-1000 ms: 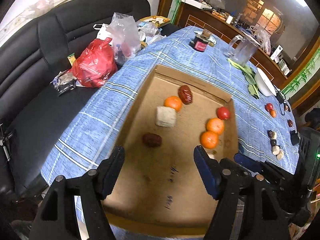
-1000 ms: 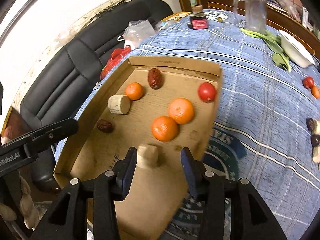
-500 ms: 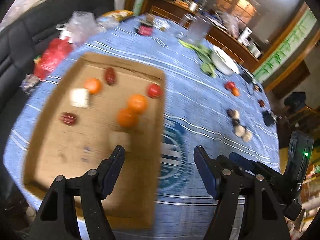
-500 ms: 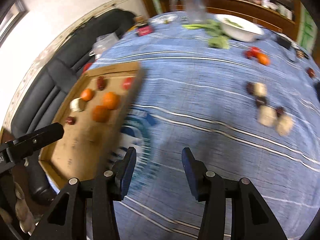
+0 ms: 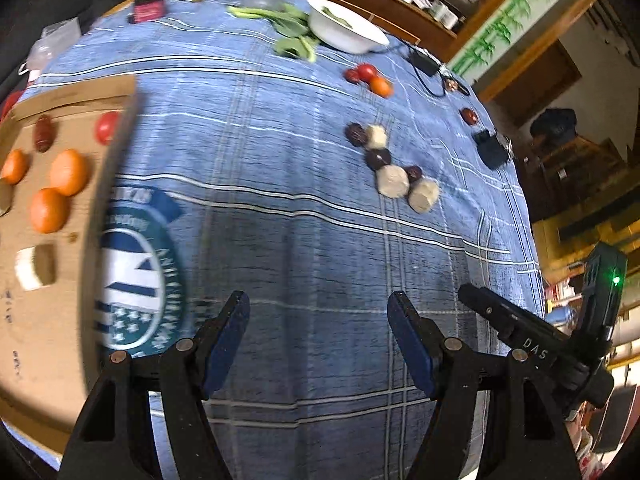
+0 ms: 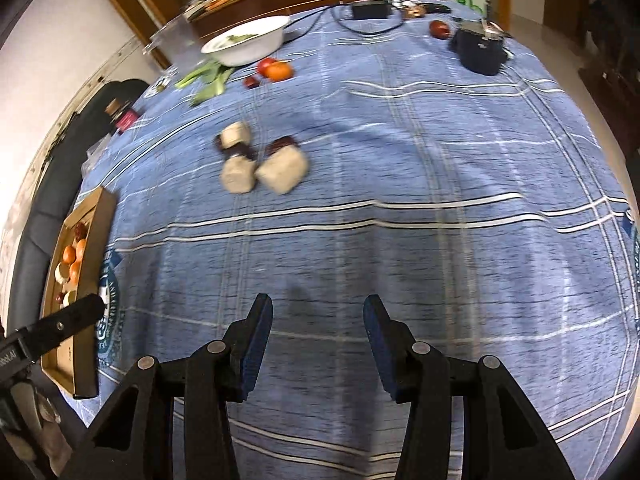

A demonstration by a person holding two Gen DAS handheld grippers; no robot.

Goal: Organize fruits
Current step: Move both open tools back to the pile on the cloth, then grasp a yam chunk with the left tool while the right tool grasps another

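Note:
A cardboard tray [image 5: 48,344] lies at the table's left end, holding oranges [image 5: 68,172], a tomato [image 5: 106,128], dark dates and pale chunks. Loose on the blue cloth sits a cluster of pale chunks [image 5: 394,182] and dark dates [image 5: 378,158], seen again in the right wrist view as pale chunks [image 6: 282,168]. Farther off lie a tomato and orange [image 5: 378,85]. My left gripper [image 5: 318,316] is open over bare cloth, right of the tray. My right gripper [image 6: 318,320] is open too, empty, short of the cluster. The tray [image 6: 86,280] shows at far left there.
A white bowl [image 5: 346,28] with greens beside it stands at the far side. A black box [image 6: 480,50], a cable and a lone dark fruit [image 6: 440,29] lie near the far right edge. A black sofa [image 6: 28,240] borders the table's left end.
Both grippers swung right, away from the tray and out over the cloth toward the loose fruit cluster. The pale chunk between the right gripper's fingers a second ago stays in the tray.

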